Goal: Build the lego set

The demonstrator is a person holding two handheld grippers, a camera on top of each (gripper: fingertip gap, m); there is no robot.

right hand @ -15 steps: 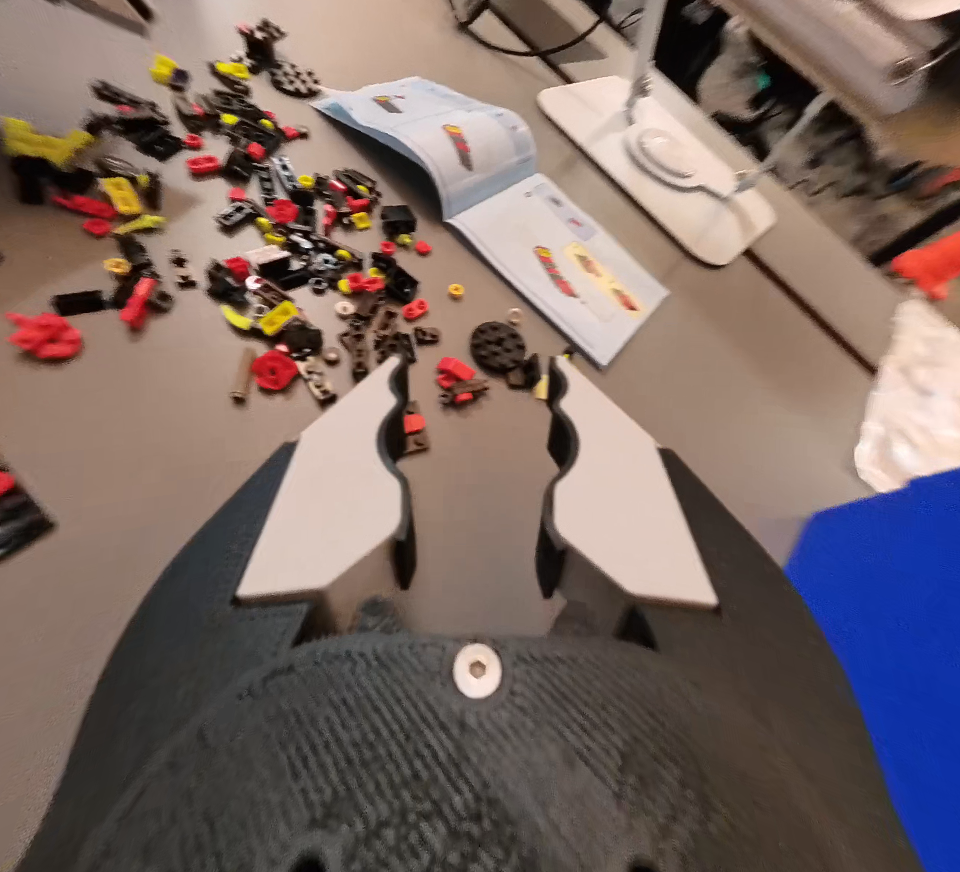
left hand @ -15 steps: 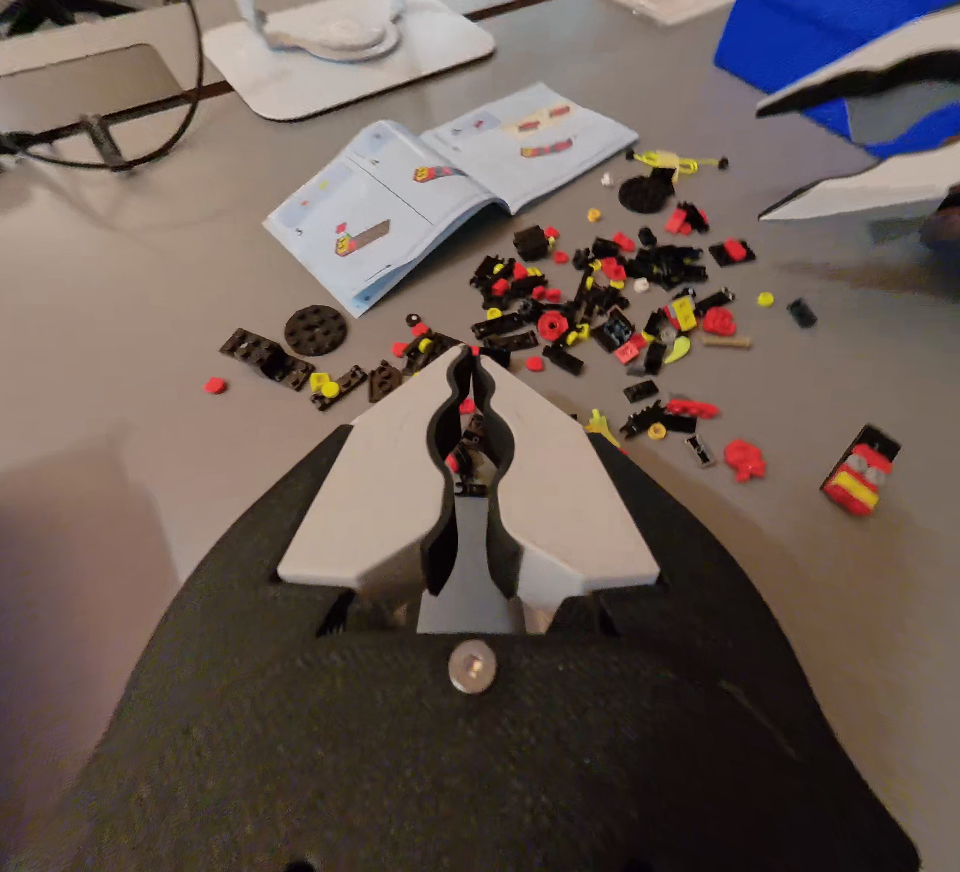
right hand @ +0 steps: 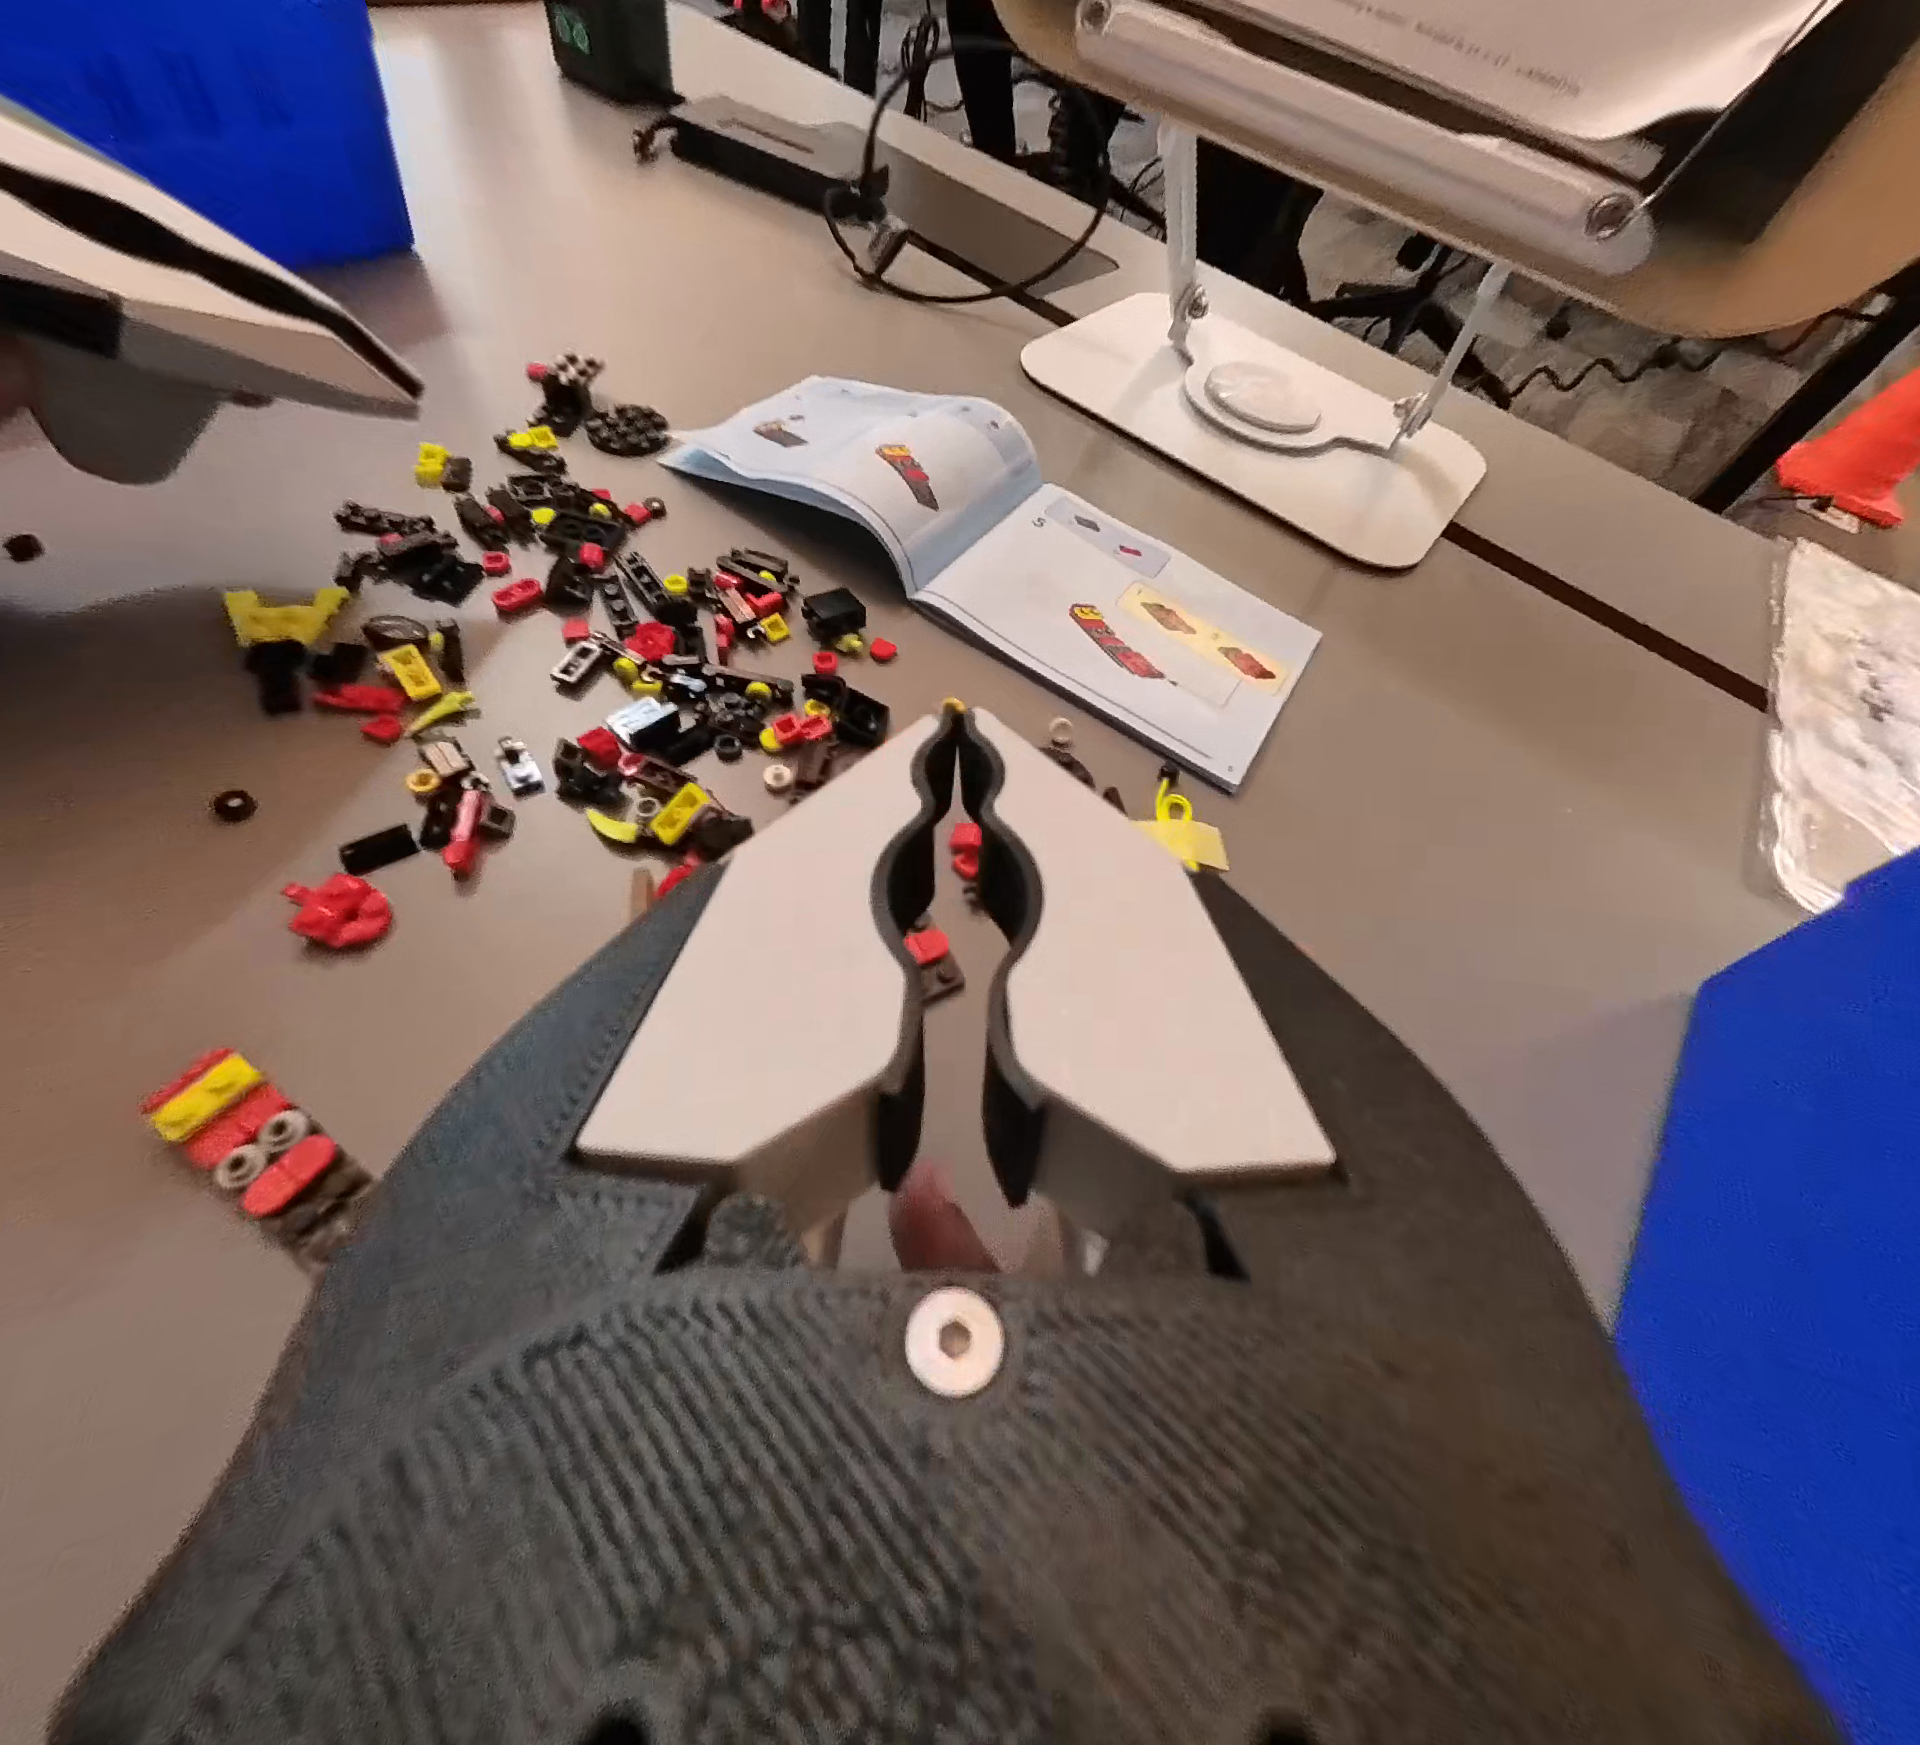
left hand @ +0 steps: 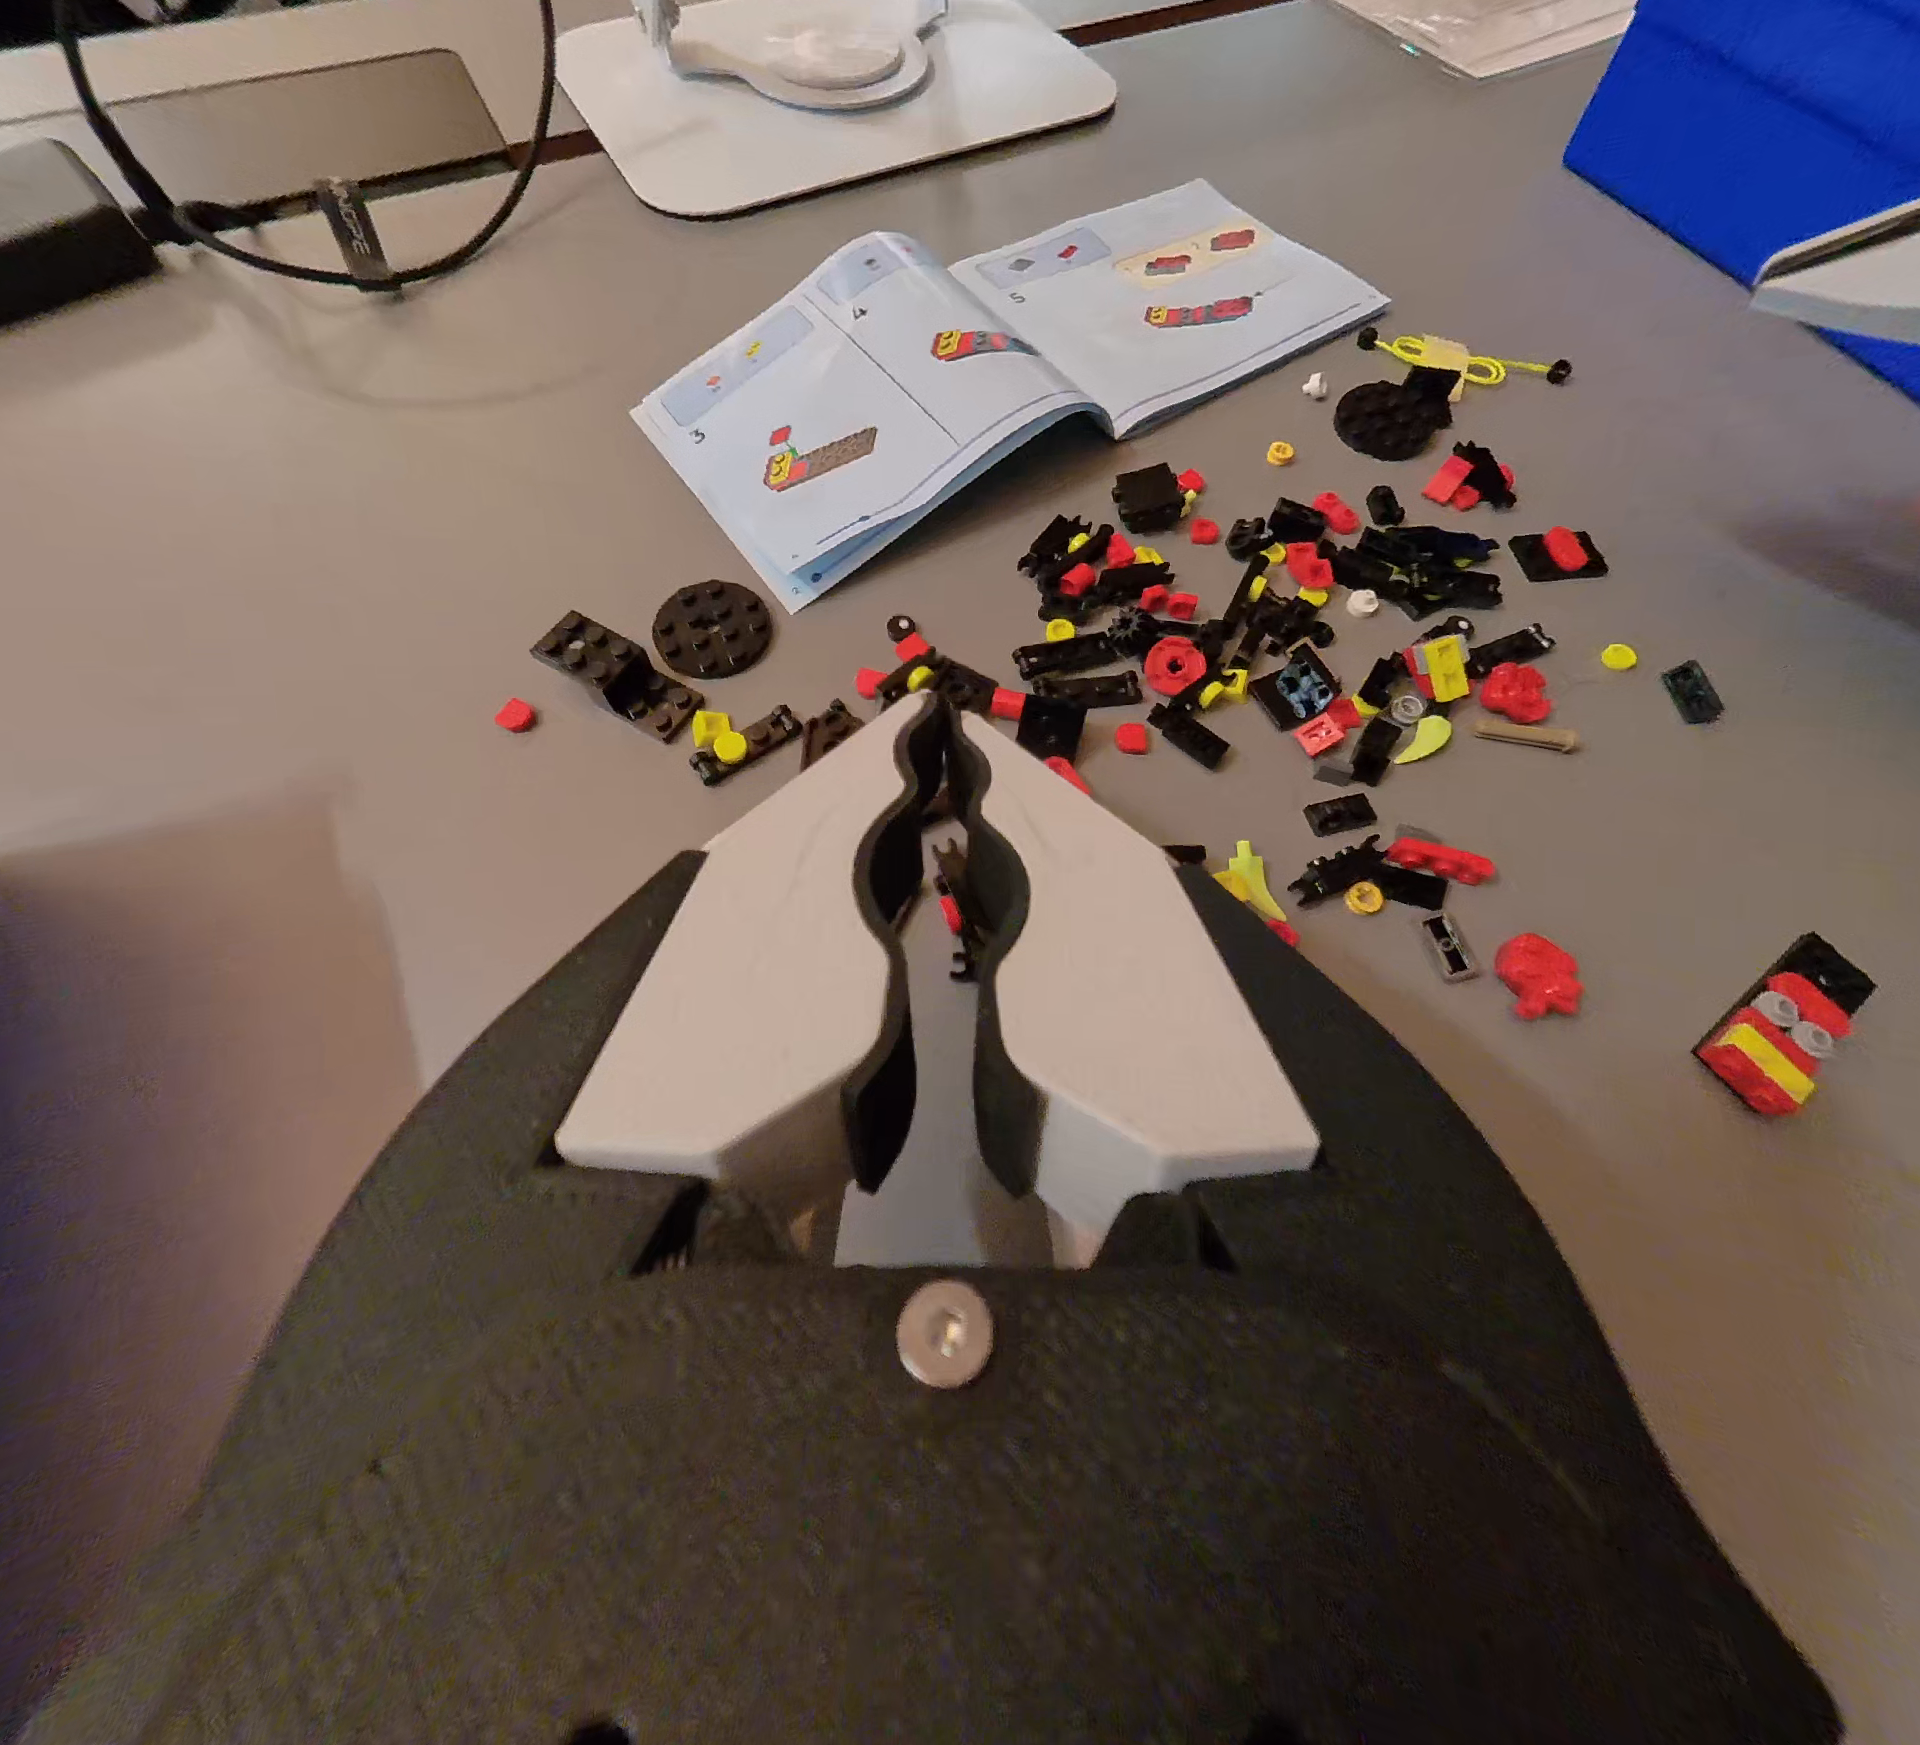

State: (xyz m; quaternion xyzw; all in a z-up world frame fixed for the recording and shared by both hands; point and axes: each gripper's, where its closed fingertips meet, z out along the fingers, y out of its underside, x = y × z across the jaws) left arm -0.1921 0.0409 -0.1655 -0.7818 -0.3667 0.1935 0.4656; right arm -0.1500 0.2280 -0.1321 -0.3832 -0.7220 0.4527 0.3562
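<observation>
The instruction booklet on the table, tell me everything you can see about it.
The instruction booklet is a thin, pale blue paper pamphlet lying open and face up on the grey table, its middle fold slightly raised. Its pages show step pictures of a red, yellow and black build. It sits between the white stand base and the scattered loose pieces, touching neither gripper.

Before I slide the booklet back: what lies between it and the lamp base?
Bare grey table between instruction booklet and lamp base, in both views.
</observation>
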